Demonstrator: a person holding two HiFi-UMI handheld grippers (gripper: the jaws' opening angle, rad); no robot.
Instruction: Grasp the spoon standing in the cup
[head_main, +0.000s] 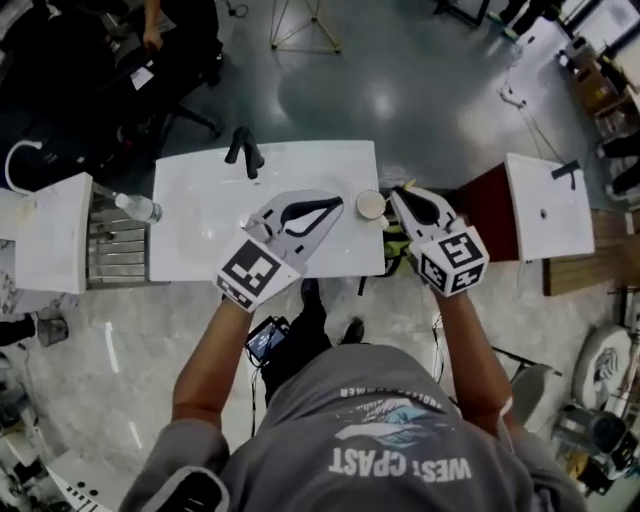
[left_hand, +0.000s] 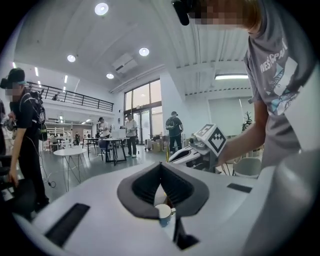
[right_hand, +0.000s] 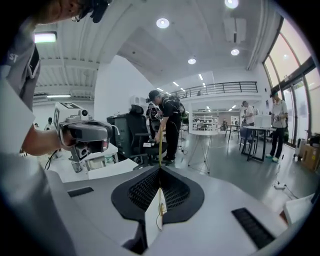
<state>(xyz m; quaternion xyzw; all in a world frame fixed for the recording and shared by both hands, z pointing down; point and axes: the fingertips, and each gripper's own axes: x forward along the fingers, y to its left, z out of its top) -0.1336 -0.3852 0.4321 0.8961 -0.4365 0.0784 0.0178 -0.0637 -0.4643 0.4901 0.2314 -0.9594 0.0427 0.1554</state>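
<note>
Right gripper (right_hand: 160, 169) was clenched on the thin yellow spoon (right_hand: 160, 150), held upright at frame centre, likely to clear the cup (head_main: 371, 204); left gripper (left_hand: 160, 164) stood pinched shut, empty, alongside.

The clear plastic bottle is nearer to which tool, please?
Left. The left tool is right of the clear plastic bottle; the right tool lies farther right, beyond the white cup.

T-shirt (head_main: 400, 435), chest print: "WEST COAST" in white capitals, upside down in the head view.
Same print, left gripper view: only "WES" and "C" are legible.
Left cube (head_main: 250, 272), right cube (head_main: 455, 262): black-and-white square markers, no letters.
</note>
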